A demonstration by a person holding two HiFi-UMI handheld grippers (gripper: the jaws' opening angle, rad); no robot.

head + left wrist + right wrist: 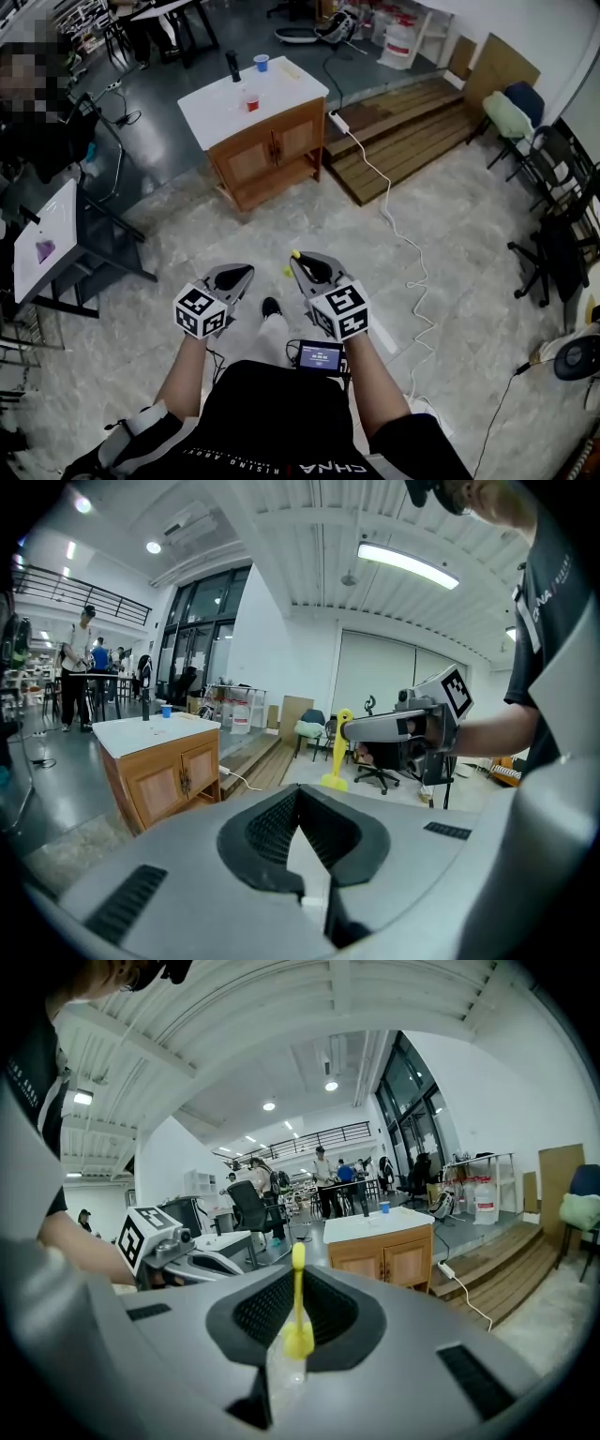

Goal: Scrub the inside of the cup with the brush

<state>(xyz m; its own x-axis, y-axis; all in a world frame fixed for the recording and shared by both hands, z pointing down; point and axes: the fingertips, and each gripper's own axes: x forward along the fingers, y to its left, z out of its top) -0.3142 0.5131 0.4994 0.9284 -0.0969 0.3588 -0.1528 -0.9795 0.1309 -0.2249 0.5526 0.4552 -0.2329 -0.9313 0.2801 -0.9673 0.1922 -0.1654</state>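
Observation:
My right gripper [296,259] is shut on a yellow brush [295,254]. The brush [298,1309] stands upright between the jaws in the right gripper view. From the left gripper view, that brush [336,754] hangs from the tip of the right gripper [349,729]. My left gripper [246,272] is shut and holds nothing, its jaws [298,799] meeting in a closed V. Both grippers hover side by side at waist height over the floor. Far ahead, a red cup [251,103] and a blue cup [261,62] stand on a white-topped wooden cabinet [281,141].
A dark bottle [232,66] also stands on the cabinet. A low wooden platform [403,131] lies right of it, and a white cable [405,239] trails across the floor. Office chairs [553,234] crowd the right side. A white table [42,244] stands at the left.

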